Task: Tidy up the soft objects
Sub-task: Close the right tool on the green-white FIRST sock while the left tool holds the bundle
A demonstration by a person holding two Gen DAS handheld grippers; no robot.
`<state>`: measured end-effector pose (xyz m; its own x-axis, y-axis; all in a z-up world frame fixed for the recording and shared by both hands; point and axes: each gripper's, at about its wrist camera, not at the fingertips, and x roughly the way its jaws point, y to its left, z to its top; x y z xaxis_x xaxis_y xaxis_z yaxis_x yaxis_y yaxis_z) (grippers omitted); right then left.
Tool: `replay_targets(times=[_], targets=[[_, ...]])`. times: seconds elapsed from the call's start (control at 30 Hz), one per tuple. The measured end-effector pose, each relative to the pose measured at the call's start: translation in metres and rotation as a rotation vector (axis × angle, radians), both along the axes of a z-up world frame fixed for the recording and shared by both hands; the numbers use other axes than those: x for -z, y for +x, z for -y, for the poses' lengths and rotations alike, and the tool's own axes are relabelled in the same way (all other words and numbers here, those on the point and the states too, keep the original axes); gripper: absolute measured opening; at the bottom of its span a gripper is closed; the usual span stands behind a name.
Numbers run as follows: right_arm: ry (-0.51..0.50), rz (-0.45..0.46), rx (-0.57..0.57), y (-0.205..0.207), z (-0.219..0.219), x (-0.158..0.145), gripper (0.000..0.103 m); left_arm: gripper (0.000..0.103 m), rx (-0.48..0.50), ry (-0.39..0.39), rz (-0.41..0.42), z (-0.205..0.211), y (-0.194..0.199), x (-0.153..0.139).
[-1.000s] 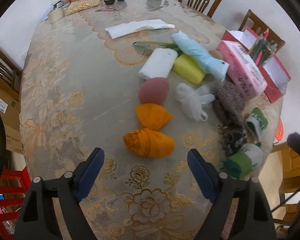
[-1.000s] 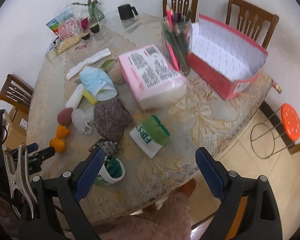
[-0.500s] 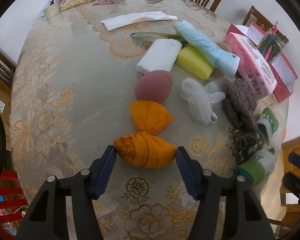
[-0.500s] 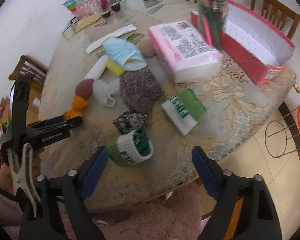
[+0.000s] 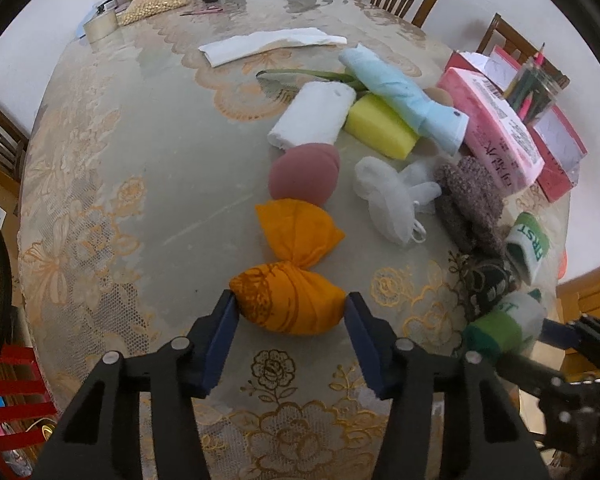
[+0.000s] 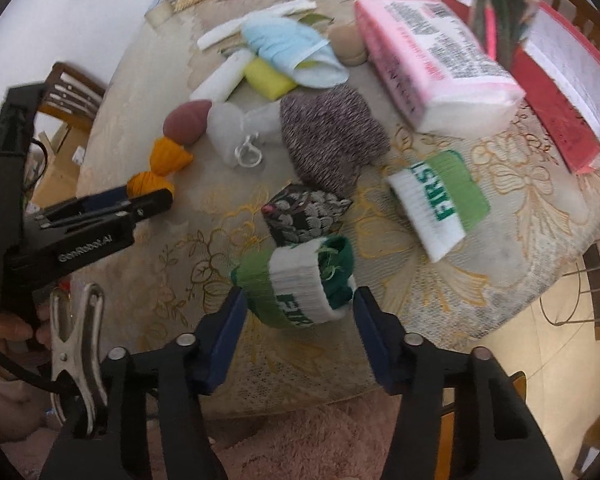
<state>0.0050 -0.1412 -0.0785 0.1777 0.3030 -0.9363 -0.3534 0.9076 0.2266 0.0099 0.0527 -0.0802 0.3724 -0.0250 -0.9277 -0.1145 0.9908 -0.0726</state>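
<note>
At the near edge of the table, both grippers are closing in on their first picks, so the sorting is, by my judgement, barely starting. The left gripper has just been closing its jaws, and its pads are now touching both ends of the orange cloth bundle, which is still lying on the tablecloth. The right gripper has likewise been closing around the rolled green-and-white sock; the sock is sitting between the jaws, the left pad touching it, the right one looking just shy. Farther back, the flat sock, speckled knit piece, pink sponge, yellow sponge and blue cloth are still waiting, scattered.
</note>
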Motion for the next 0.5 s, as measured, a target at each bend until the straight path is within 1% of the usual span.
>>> replay_targets(times=[0.03, 0.07, 0.1, 0.27, 0.37, 0.5], targets=[[-0.012, -0.003, -0.002, 0.000, -0.002, 0.002, 0.053, 0.055, 0.002, -0.002, 0.002, 0.000, -0.001, -0.001], [-0.020, -0.005, -0.002, 0.001, -0.005, 0.003, 0.049, 0.055, 0.003, -0.001, 0.005, 0.000, -0.002, -0.002], [-0.021, -0.008, -0.001, 0.002, -0.006, 0.005, 0.048, 0.054, 0.004, 0.003, 0.005, 0.000, -0.003, -0.002], [-0.004, -0.016, 0.003, 0.001, -0.008, 0.008, 0.032, 0.054, 0.005, 0.002, 0.016, 0.000, -0.009, -0.008], [0.007, -0.012, 0.000, -0.001, -0.005, 0.003, 0.027, 0.054, 0.005, 0.009, 0.025, 0.001, -0.012, -0.013], [0.027, 0.001, -0.014, -0.005, 0.000, -0.006, 0.025, 0.053, 0.002, 0.009, 0.039, 0.001, -0.016, -0.020]])
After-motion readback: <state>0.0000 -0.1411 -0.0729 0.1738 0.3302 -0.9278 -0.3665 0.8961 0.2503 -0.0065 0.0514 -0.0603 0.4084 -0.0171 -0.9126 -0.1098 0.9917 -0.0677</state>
